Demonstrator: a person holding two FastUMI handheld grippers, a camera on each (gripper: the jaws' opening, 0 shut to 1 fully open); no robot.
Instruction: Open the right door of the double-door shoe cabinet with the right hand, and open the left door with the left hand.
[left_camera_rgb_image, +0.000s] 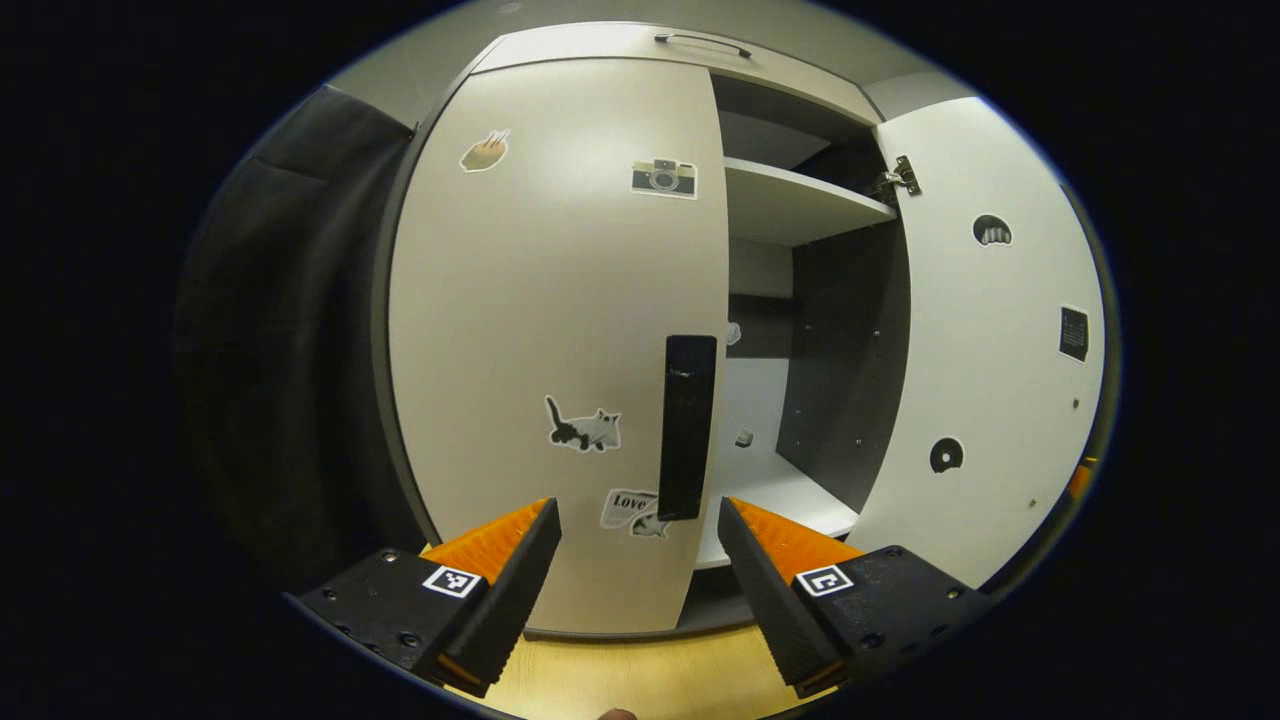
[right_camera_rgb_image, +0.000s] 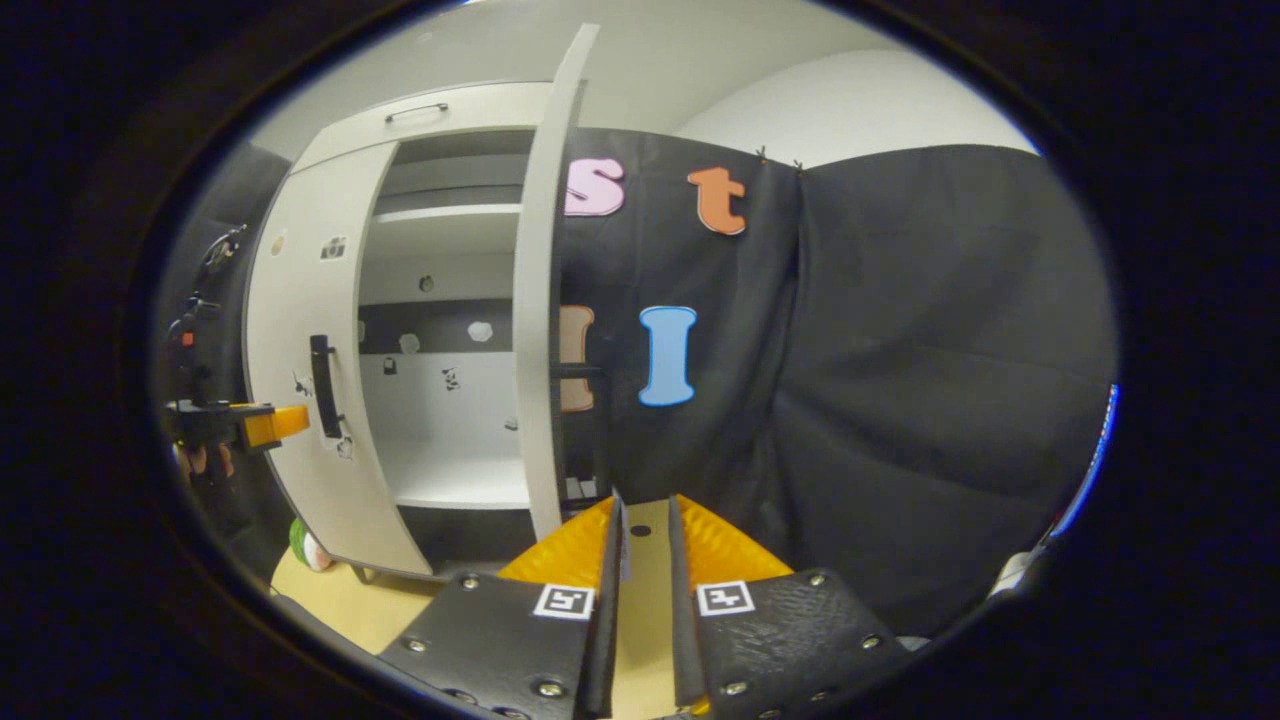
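The white shoe cabinet's left door (left_camera_rgb_image: 560, 330) is closed and carries several stickers. Its black bar handle (left_camera_rgb_image: 690, 425) stands just beyond my left gripper (left_camera_rgb_image: 638, 520), which is open and empty; the handle's lower end lines up with the gap. The right door (left_camera_rgb_image: 990, 340) is swung wide open. In the right gripper view that door (right_camera_rgb_image: 540, 300) shows edge-on, its handle (right_camera_rgb_image: 575, 370) pointing right. My right gripper (right_camera_rgb_image: 645, 520) sits low, right of the door's edge, shut to a slim gap with nothing in it. The left gripper (right_camera_rgb_image: 265, 422) hovers by the left door's handle (right_camera_rgb_image: 322, 385).
White shelves (left_camera_rgb_image: 800, 200) and a dark back panel show inside the cabinet, with a small object (left_camera_rgb_image: 743, 438) on the lower shelf. The floor (left_camera_rgb_image: 620, 680) is light wood. Black cloth (right_camera_rgb_image: 900, 380) hangs right of the cabinet. A small round item (right_camera_rgb_image: 305, 545) lies by the cabinet's foot.
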